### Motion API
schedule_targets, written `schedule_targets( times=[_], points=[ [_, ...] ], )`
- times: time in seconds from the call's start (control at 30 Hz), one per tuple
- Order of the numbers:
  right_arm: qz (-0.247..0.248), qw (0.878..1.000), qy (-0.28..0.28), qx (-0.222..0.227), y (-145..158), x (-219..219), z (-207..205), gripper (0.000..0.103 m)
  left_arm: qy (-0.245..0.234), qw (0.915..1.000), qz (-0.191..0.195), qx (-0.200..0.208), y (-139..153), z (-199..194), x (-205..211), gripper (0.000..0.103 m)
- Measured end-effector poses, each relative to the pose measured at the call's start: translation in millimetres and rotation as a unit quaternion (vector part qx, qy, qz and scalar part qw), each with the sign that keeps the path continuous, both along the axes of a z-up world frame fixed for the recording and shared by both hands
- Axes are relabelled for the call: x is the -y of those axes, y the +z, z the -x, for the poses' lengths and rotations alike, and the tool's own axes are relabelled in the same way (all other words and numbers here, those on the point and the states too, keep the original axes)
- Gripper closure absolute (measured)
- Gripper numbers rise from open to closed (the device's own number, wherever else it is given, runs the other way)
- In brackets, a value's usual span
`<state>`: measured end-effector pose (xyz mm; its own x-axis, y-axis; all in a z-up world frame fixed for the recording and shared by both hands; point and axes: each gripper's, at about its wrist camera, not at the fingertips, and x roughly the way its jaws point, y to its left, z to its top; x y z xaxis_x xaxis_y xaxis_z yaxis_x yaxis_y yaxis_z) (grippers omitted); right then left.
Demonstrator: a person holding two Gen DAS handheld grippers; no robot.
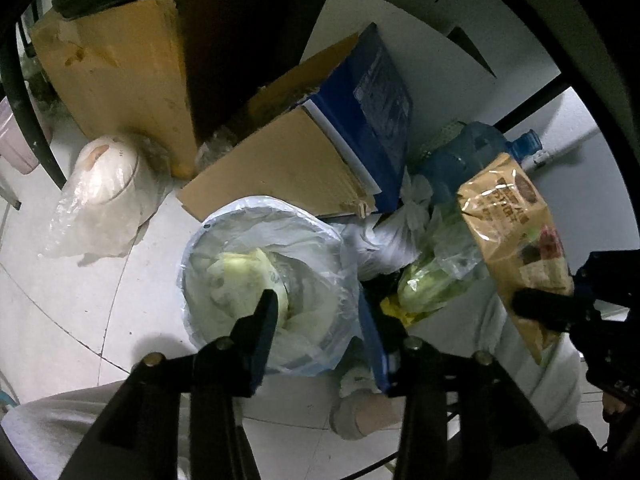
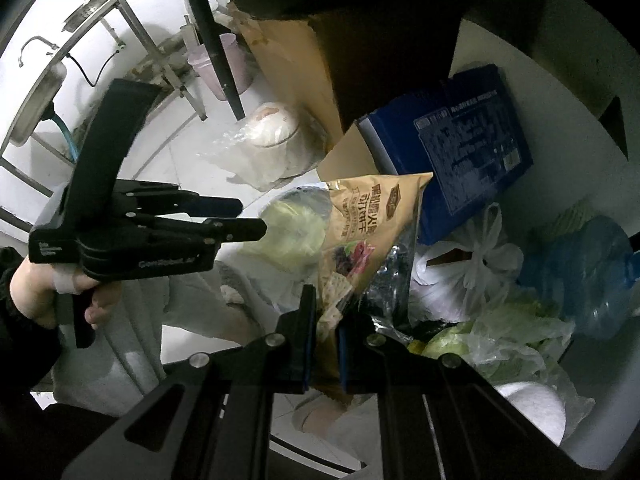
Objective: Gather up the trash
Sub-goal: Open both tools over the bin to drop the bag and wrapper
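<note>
A tan snack bag (image 2: pixel 372 220) hangs upright with my right gripper (image 2: pixel 326 320) shut on its lower end; it also shows at the right of the left wrist view as the snack bag (image 1: pixel 508 220) held by the right gripper (image 1: pixel 536 308). My left gripper (image 1: pixel 316 304) is open, with nothing between its fingers. It hovers over a round trash bin (image 1: pixel 200 240) lined with a clear bag, with pale yellow-green waste (image 1: pixel 240 268) inside. In the right wrist view the left gripper (image 2: pixel 252 218) points at the same bin (image 2: pixel 292 200), left of the snack bag.
Cardboard boxes (image 1: pixel 132 80) and a blue box (image 1: pixel 372 100) lean behind the bin. A bagged white cooker (image 1: pixel 104 176) sits on the floor at the left. A blue water jug (image 2: pixel 580 276), a tied white bag (image 2: pixel 476 268) and bagged greens (image 1: pixel 432 280) lie at the right. The person's pale trouser legs (image 1: pixel 532 360) are below.
</note>
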<state>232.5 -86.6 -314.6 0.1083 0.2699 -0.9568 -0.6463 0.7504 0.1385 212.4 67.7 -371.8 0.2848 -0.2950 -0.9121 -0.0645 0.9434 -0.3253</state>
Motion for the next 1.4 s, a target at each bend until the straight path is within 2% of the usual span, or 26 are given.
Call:
schedule_targets(
  times=[0.37, 0.83, 0.93, 1.0, 1.03, 1.4],
  points=[
    [0.000, 1.000, 0.008, -0.014, -14, -13, -2, 0.094, 0.020, 0.9997, -0.004, 0.011, 15, 12, -21, 0.061],
    [0.014, 0.998, 0.030, -0.047, -43, -71, -9, 0.094, 0.076, 0.9967, 0.006, 0.025, 30, 35, -78, 0.061],
    [0.012, 0.998, 0.023, -0.056, -47, -81, -15, 0.089, 0.085, 0.9959, 0.010, 0.031, 32, 39, -86, 0.061],
    [0.013, 0.998, 0.021, -0.056, -48, -87, -18, 0.078, 0.089, 0.9953, 0.012, 0.034, 32, 41, -90, 0.061],
    [0.012, 0.998, 0.021, -0.055, -48, -89, -19, 0.076, 0.092, 0.9951, 0.013, 0.036, 32, 42, -92, 0.061],
    [0.018, 0.999, 0.024, -0.042, -36, -90, -9, 0.075, 0.098, 0.9939, 0.010, 0.050, 45, 55, -96, 0.061]
  ],
)
